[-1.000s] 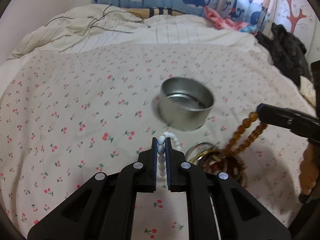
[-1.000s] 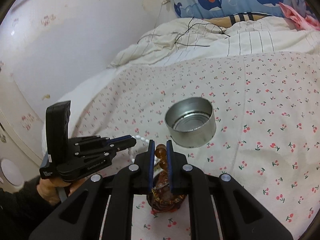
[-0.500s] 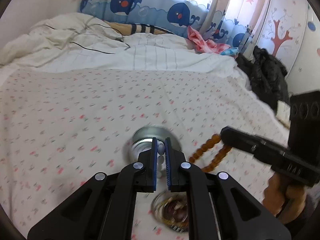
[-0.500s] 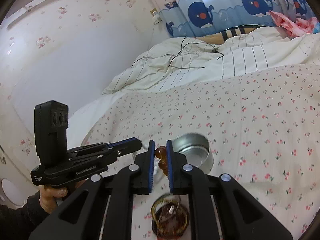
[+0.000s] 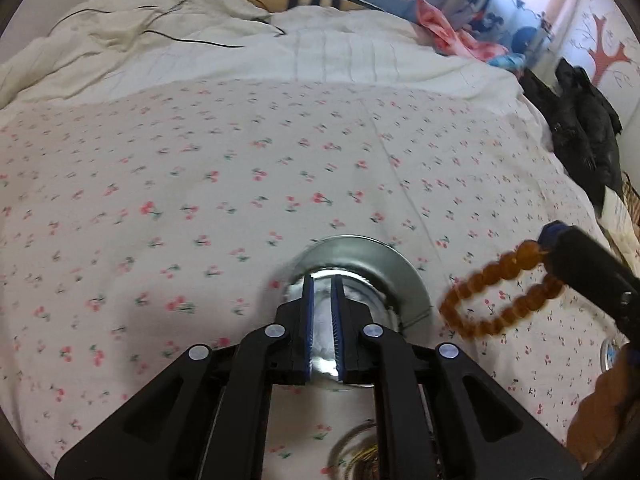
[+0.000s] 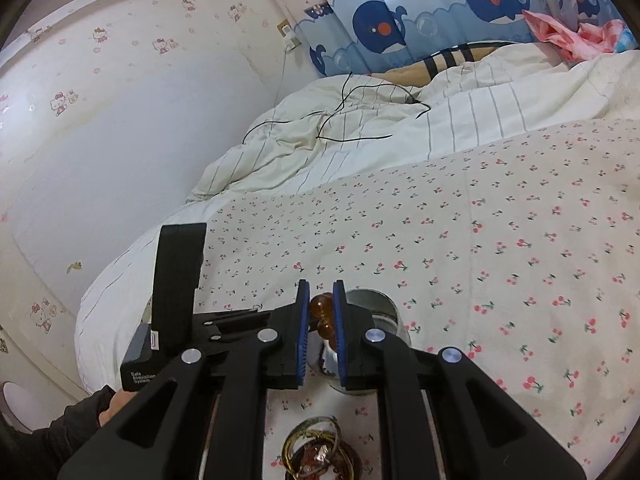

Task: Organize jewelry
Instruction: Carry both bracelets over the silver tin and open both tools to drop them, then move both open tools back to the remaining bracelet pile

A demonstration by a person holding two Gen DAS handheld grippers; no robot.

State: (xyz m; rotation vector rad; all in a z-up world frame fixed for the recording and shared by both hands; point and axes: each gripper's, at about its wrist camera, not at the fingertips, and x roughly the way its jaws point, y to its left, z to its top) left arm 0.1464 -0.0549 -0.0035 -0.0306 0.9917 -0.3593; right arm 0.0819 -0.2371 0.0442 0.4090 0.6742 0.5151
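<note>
Tin (image 5: 372,264) blurred; bangles (image 6: 316,452) cut off; left fingers' (image 5: 308,320) contents unclear.

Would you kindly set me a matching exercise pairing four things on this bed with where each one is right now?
Things:
1. amber bead bracelet
2. round metal tin
3. pile of bangles
4. black cable

Places:
A. lying on the striped duvet
B. hanging from the right gripper
C. on the cherry-print sheet, nearest the right wrist camera
D. standing directly below the left gripper

Pairs: 1-B, 2-D, 3-C, 4-A
</note>
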